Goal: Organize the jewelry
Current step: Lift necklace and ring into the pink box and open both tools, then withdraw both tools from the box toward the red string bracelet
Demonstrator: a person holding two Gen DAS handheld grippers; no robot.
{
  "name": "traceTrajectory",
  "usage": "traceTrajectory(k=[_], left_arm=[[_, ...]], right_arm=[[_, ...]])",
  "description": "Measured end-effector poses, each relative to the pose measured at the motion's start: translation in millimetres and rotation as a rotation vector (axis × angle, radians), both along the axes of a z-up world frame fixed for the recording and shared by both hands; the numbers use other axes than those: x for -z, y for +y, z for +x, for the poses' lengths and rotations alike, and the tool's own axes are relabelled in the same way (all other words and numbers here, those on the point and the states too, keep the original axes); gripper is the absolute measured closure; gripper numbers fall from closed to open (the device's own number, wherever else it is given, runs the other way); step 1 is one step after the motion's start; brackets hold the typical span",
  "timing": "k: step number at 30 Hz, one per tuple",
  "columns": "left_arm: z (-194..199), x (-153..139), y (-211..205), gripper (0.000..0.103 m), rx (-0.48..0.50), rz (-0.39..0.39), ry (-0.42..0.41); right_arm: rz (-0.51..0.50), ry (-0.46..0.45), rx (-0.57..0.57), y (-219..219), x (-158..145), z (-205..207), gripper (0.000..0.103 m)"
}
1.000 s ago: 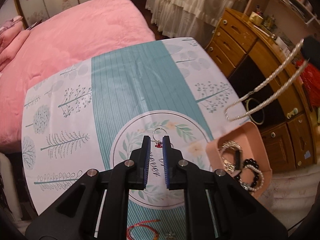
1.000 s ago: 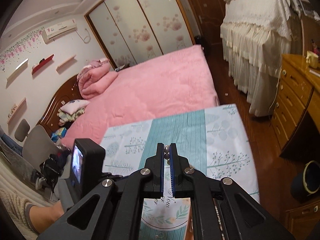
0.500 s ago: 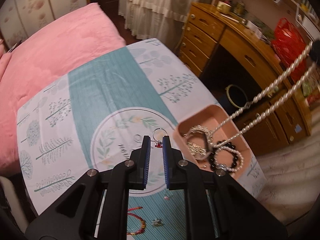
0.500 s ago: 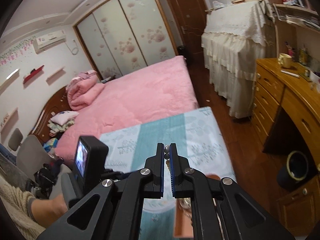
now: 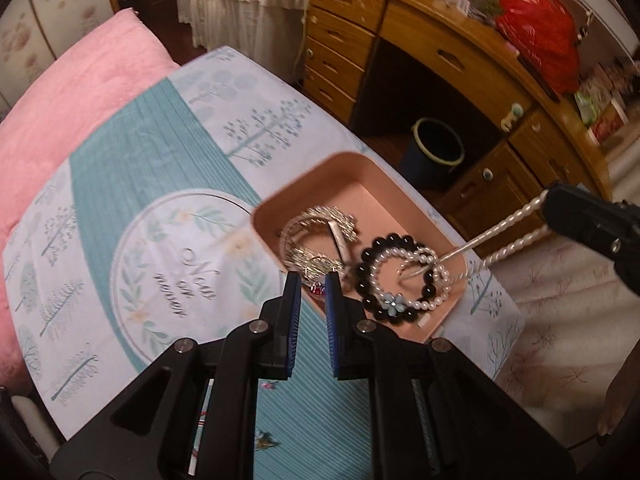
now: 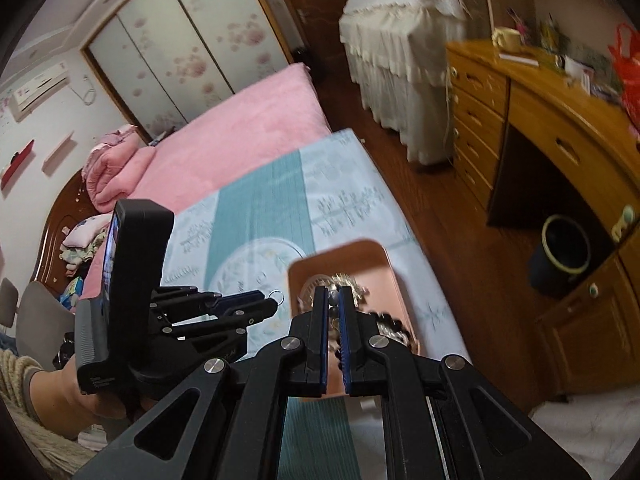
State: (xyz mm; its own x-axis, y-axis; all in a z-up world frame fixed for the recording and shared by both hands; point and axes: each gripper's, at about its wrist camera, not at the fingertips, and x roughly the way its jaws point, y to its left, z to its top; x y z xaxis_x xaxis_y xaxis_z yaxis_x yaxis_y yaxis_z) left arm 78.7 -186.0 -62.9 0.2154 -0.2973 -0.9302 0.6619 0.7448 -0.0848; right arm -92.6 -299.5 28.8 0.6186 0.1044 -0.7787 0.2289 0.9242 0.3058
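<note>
A pink tray [image 5: 362,168] stands on the patterned cloth and holds silver jewelry [image 5: 320,240], a black bead bracelet [image 5: 370,256] and a pearl bracelet [image 5: 434,276]. My left gripper [image 5: 313,282] is shut on a small silver ring with a red charm [image 5: 318,289], which hangs over the tray's near edge. From the right, my right gripper [image 5: 547,210] is shut on a pearl necklace [image 5: 505,227]. Its loop slopes down into the tray. In the right wrist view, pearls show between the shut fingers of the right gripper [image 6: 331,296]. There the left gripper [image 6: 269,305] sits left of the tray [image 6: 340,254].
A wooden desk with drawers [image 5: 452,40] and a dark bin [image 5: 436,148] lie beyond the table's right edge. A pink bed [image 5: 68,112] borders the far left. Small trinkets [image 5: 262,444] lie on the cloth near me. A person's hand [image 6: 60,392] holds the left gripper.
Both grippers have moved toward the pink tray. The pearl necklace's lower end has gone from hanging above the table to lying in the tray. The red charm is now at the tray's edge.
</note>
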Motion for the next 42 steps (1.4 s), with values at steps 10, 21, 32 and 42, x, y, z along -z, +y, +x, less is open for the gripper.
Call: traceTrajectory(k=[10,21,32,42], left_arm=[[-5.7,34.1,-15.7,0.093,0.023,0.024,0.060],[-8.4,48.2,-21.5,0.093,0.045,0.043,0.081],[-8.0,48.6,-21.3,0.093,0.052,0.059,0.077],[-9.2,36.8,1.3,0.064,0.036,0.078,0.077]], right_arm=[[0.037,0.062,0.004,2.5,48.9,21.0,0.098],[0.046,0.148,-0.016,6.8,89.3,50.5,0.098],[0.031,0.240,-0.053,15.4,125.1,65.6,0.096],[0.007,0.247,-0.051,23.6,124.5,72.8,0.073]])
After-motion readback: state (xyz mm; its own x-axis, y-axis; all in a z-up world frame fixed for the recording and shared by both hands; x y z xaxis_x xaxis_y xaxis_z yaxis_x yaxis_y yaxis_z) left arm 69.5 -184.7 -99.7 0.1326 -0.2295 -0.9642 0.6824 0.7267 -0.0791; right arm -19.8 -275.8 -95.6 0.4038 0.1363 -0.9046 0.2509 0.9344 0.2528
